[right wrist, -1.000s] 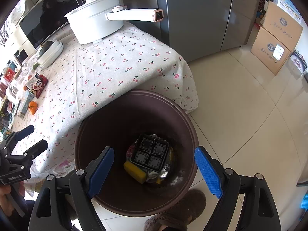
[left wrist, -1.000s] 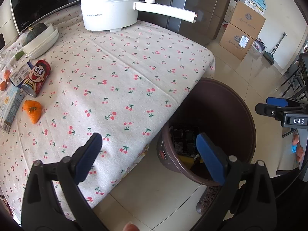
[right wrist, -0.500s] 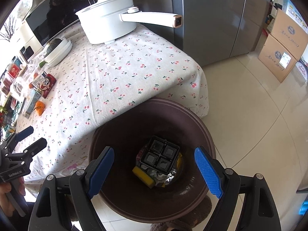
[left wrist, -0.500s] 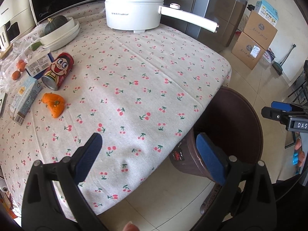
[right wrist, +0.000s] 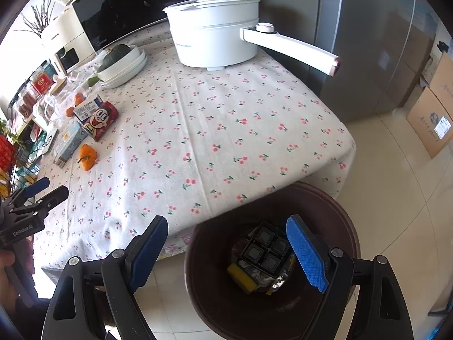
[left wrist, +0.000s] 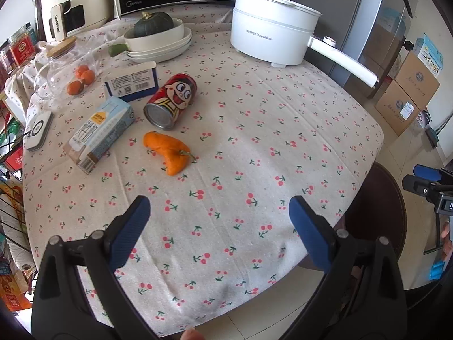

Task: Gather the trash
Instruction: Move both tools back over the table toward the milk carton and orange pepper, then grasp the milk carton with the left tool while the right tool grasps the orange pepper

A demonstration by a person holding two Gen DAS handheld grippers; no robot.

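A red cartoon can [left wrist: 171,101] lies on its side on the cherry-print tablecloth [left wrist: 254,141], next to a light blue carton [left wrist: 99,136], a blue-and-white box [left wrist: 131,82] and an orange peel [left wrist: 167,153]. My left gripper [left wrist: 219,231] is open and empty over the table's near edge. My right gripper [right wrist: 229,250] is open and empty above the brown trash bin [right wrist: 325,198], which holds a black tray [right wrist: 264,250] and a yellow item [right wrist: 242,279]. The can [right wrist: 99,120] and peel [right wrist: 87,156] also show in the right wrist view.
A white electric pot [left wrist: 271,39] with a long handle stands at the back. Stacked white bowls hold a dark squash [left wrist: 154,24]. A glass jar with small oranges [left wrist: 65,73] lies at left. Cardboard boxes [left wrist: 407,96] stand on the floor at right.
My left gripper has swung left from the bin to over the table, bringing the can, carton and peel closer. My right gripper has drawn back from the bin toward the table edge.
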